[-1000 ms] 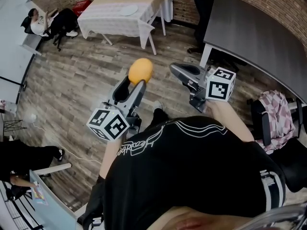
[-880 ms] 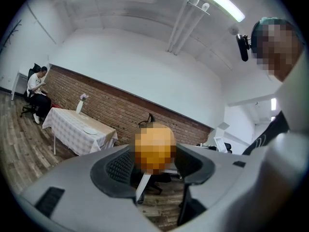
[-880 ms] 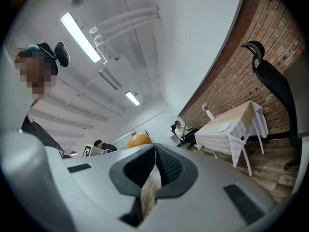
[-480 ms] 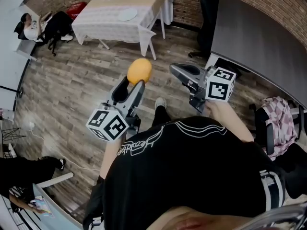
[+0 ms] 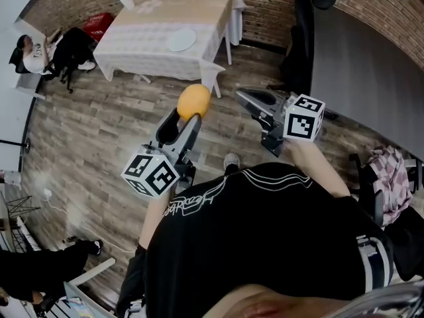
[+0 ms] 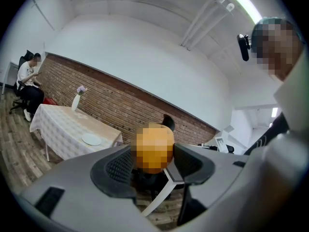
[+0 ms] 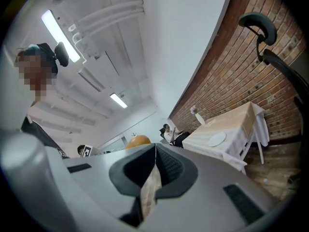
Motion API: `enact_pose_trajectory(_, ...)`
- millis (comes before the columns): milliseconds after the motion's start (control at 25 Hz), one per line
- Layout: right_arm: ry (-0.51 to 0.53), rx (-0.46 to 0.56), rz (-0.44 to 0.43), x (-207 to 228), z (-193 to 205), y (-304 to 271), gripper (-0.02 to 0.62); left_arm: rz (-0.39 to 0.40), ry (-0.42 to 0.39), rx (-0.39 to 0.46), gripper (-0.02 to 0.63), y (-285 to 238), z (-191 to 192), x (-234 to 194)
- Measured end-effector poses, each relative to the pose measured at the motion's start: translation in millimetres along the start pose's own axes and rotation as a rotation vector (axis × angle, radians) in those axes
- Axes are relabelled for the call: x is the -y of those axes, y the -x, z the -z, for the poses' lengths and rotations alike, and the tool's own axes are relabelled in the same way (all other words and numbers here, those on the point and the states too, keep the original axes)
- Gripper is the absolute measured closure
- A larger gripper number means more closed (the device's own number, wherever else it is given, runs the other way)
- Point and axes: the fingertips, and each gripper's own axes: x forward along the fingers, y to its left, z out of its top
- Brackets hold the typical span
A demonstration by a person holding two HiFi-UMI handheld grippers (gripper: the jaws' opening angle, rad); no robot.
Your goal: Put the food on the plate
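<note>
While the left gripper (image 5: 187, 116) clamps the orange fruit (image 5: 193, 101) between its wide-set jaws, the right gripper (image 5: 246, 98), just beside it, has its jaws pressed together on nothing. The fruit sits out at the jaw tips, high above the wood floor (image 5: 99, 131). The plate (image 5: 181, 40) lies well ahead of both grippers, on the clothed table (image 5: 199, 8), with a white chair (image 5: 211, 71) between. A round fruit pinched only at the tips could roll free if the carry jolts or the grip eases, and would drop to the floor. Releasing it above the shallow plate might also send it rolling off.
</note>
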Motion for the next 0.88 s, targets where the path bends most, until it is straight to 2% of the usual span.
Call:
enact_pose_trajectory(440,0.015,-0.016,0.058,73.1,-49.8,-98.3,0.598,0.038,0.026,0.010,0.351,-66.2,-64.2,-111.3)
enact_pose_trajectory(880,0.012,-0.038,0.084,104.4,-54.0,-135.9,0.598,0.051,0.044,0.010,0.351,-91.9,-75.9,-158.2)
